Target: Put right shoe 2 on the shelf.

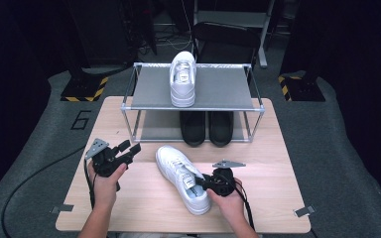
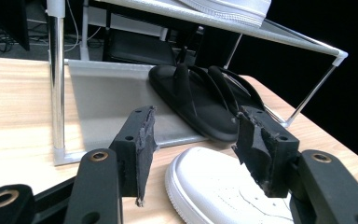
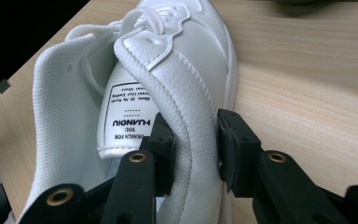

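Observation:
A white sneaker (image 1: 181,178) lies on the wooden table (image 1: 144,213), toe toward the rack. My right gripper (image 1: 199,182) is at its heel end, one jaw inside the opening and one outside. In the right gripper view the pads (image 3: 230,140) press on the padded side wall of the sneaker (image 3: 191,70), so my right gripper (image 3: 193,137) is shut on it. My left gripper (image 1: 129,148) hovers left of the toe, open with nothing between its jaws. In the left gripper view, my left gripper (image 2: 193,135) points past the sneaker's toe (image 2: 223,186) toward the rack.
A metal-framed two-level shoe rack (image 1: 218,89) stands at the table's far side. A matching white sneaker (image 1: 183,79) sits on its top shelf, and a pair of black sandals (image 1: 207,128) sits on the bottom shelf (image 2: 102,107). Dark floor surrounds the table.

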A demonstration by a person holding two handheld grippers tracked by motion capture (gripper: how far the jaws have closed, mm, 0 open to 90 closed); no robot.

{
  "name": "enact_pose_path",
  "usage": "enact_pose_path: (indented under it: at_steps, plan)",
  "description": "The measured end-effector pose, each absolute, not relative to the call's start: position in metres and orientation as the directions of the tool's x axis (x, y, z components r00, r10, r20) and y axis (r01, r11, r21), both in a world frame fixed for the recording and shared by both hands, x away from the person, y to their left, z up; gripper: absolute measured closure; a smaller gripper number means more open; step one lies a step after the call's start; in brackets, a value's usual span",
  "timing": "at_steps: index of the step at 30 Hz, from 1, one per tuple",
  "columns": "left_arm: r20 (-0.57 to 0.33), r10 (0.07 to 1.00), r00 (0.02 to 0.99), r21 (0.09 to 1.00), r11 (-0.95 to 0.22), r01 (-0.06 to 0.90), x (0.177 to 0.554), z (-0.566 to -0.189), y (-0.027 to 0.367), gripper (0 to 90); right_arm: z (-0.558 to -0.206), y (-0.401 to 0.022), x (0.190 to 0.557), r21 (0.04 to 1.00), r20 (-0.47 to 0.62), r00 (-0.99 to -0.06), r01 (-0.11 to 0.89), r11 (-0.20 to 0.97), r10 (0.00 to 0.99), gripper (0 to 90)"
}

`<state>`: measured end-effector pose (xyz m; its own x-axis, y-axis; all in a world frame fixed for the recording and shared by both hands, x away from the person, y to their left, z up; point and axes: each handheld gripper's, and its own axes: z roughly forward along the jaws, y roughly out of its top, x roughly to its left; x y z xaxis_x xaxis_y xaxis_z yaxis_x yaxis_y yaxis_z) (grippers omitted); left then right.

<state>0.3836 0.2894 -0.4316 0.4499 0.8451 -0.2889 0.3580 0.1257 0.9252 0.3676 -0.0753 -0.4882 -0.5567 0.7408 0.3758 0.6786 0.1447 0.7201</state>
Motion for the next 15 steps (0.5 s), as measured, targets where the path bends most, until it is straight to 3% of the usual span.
enact_pose_path:
  at_steps: [15]
  plan:
    - [-0.297, 0.848, 0.438, 0.922, 0.136, 0.363, 0.3841, -0.4327, 0.2928, 46.7, -0.4872, -0.0745, 0.3646, 0.744, 0.339, -0.551, 0.653, 0.141, 0.763, 77.6]
